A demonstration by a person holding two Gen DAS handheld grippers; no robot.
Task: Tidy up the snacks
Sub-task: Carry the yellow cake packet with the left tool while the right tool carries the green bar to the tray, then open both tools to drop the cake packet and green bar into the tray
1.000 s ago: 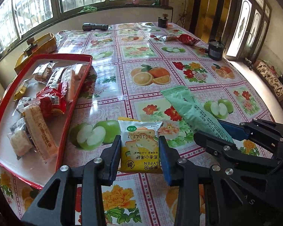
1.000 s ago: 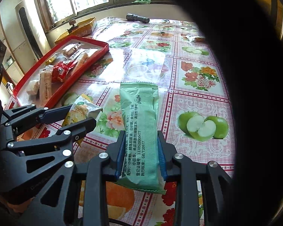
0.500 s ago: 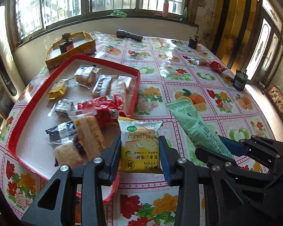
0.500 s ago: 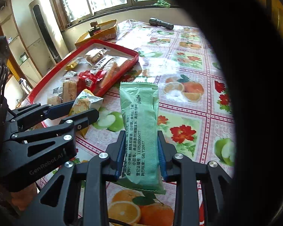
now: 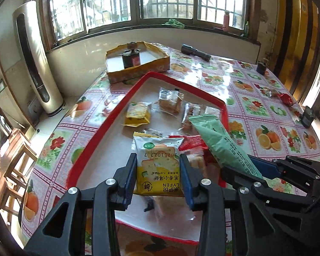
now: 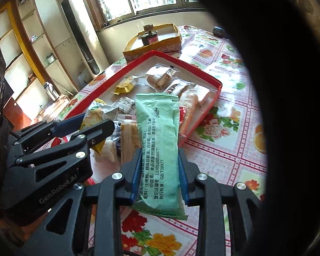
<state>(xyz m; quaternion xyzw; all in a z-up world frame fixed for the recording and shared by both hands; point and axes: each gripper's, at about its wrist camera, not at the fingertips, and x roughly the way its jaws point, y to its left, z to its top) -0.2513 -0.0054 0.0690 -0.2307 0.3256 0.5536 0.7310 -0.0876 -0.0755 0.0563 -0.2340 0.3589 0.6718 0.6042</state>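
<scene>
My left gripper is shut on a yellow-and-white cracker packet, held above the near part of the red tray. Beside it, my right gripper is shut on a long green snack bar, which hangs over the tray's near right side. In the left wrist view the green bar and the right gripper's fingers show at the right. Several wrapped snacks lie in the tray, among them a small yellow packet and a red packet.
A yellow cardboard box holding a dark jar stands beyond the tray. A black flashlight, a red wrapper and dark jars lie on the flowered tablecloth at the right. A tall white floor unit and a wooden stool stand left of the table.
Both grippers, each still holding its packet, have swung left from over the bare tablecloth to above the red tray. The tray now lies straight ahead instead of at the left.
</scene>
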